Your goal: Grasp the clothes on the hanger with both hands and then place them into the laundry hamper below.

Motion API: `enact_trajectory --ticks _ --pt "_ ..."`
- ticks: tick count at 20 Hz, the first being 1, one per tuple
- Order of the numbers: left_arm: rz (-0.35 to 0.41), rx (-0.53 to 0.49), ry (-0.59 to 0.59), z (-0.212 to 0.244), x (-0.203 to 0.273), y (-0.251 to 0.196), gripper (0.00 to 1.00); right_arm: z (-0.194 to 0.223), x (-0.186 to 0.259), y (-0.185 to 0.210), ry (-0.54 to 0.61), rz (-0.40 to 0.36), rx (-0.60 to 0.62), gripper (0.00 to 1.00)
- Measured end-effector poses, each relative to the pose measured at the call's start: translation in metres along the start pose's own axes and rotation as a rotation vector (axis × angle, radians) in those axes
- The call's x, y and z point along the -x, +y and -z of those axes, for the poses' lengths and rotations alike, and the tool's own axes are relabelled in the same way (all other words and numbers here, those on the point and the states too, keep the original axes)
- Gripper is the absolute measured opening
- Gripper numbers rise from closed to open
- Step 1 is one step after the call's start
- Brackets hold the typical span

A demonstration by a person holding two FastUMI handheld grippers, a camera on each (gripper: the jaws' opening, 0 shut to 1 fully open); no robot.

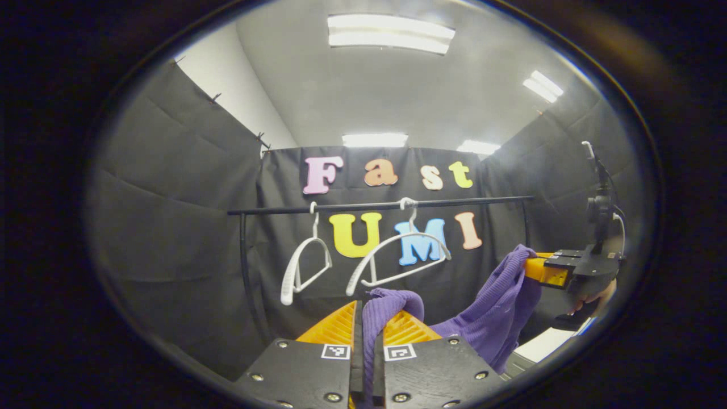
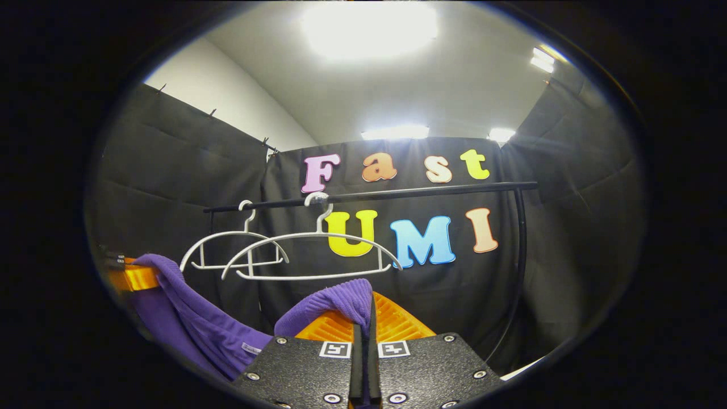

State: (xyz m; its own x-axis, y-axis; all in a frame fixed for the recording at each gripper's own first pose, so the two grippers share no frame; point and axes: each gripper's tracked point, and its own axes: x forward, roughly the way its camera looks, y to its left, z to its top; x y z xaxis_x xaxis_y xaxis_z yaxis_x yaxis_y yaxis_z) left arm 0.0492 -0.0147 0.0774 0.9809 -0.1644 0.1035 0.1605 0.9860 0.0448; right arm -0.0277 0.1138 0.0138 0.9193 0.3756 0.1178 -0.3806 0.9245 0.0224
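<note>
A purple knit garment (image 1: 494, 309) hangs slack between my two grippers, off the hangers. In the left gripper view, my left gripper (image 1: 372, 311) is shut on a bunched fold of it at the bottom, and the cloth runs right to my right gripper (image 1: 538, 270), held by a hand. In the right gripper view, my right gripper (image 2: 368, 305) is shut on another fold of the garment (image 2: 199, 326). From there the cloth sags left to my left gripper (image 2: 129, 278). Two white hangers (image 1: 304, 267) (image 1: 397, 253) hang bare on the black rail (image 1: 375, 205).
The rail (image 2: 397, 193) crosses the back wall with an upright post (image 2: 519, 272) at its right end. Both hangers (image 2: 227, 250) (image 2: 312, 253) hang just above and behind the garment. A white surface (image 1: 548, 343) shows low on the right.
</note>
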Motion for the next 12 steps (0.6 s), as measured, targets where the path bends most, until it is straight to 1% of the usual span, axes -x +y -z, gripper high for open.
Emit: enact_trajectory --ticks 3,5,8,12 --pt "0.041 0.025 0.023 0.014 0.004 -0.018 0.06 0.000 0.019 0.016 0.010 -0.027 -0.024 0.03" --pt "0.060 0.038 0.040 0.027 0.007 -0.028 0.06 0.010 0.029 0.027 0.026 -0.051 -0.035 0.03" --pt "0.072 0.064 0.078 0.053 0.007 -0.039 0.06 0.041 0.038 0.040 0.087 -0.090 -0.040 0.03" --pt "0.085 0.071 0.142 0.093 0.002 -0.051 0.06 0.094 0.045 0.047 0.200 -0.107 -0.047 0.02"
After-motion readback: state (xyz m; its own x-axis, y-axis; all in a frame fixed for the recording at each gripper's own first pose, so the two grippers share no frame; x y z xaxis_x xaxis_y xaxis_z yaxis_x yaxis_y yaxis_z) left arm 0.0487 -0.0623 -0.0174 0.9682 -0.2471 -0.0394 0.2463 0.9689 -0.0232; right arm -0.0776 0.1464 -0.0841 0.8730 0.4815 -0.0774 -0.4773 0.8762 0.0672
